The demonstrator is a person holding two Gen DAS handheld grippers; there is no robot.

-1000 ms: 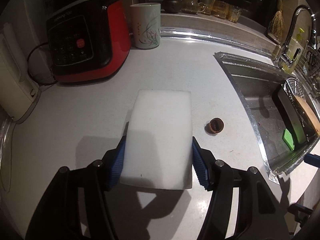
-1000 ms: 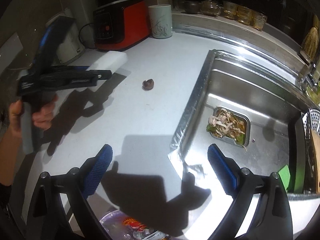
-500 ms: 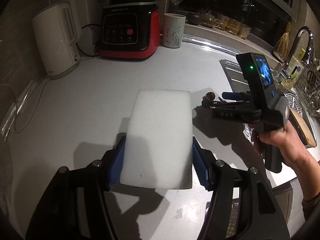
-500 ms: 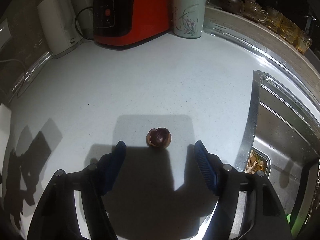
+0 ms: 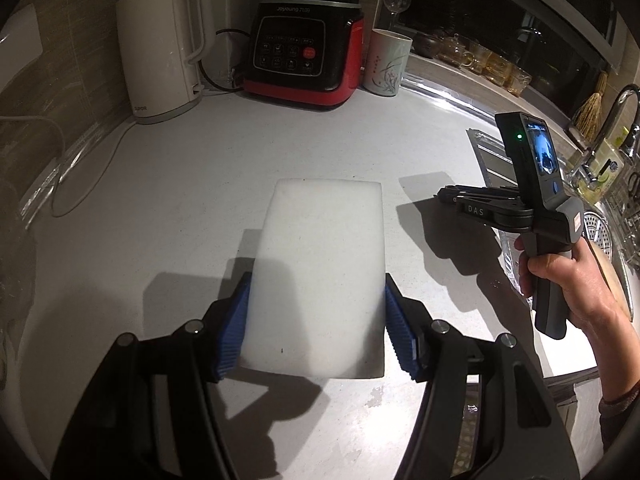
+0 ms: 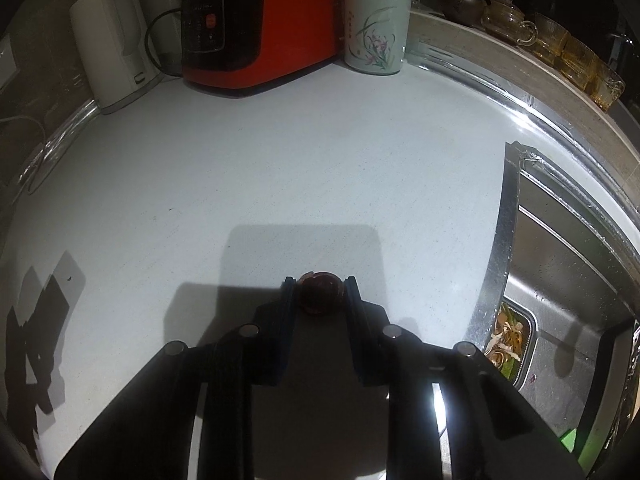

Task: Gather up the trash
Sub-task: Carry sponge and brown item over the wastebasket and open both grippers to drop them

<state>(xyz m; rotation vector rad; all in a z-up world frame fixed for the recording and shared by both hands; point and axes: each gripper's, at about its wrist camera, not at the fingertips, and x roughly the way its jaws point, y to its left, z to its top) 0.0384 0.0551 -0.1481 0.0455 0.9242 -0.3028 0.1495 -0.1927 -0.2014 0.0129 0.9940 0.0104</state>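
A small brown nutshell-like scrap (image 6: 322, 298) lies on the white counter (image 6: 280, 168), left of the sink. My right gripper (image 6: 320, 282) points down at it with its jaws closing, and both fingertips touch the scrap's sides. The left wrist view shows that gripper (image 5: 444, 196) side-on, held in a hand (image 5: 568, 276); there the scrap is hidden. My left gripper (image 5: 317, 284) is shut on a flat white foam block (image 5: 324, 264), its blue pads (image 5: 236, 320) pressing on the long sides, above the counter.
Along the back stand a white kettle (image 5: 160, 52), a red and black blender base (image 5: 304, 60) and a flowered cup (image 6: 376, 24). The steel sink (image 6: 560, 280) on the right has a strainer with food scraps (image 6: 508, 344). Glass cups (image 6: 576, 56) line the ledge.
My right gripper came over from the sink edge to the brown scrap and its jaws narrowed onto it. My left gripper carried the white block away to the left, still gripped.
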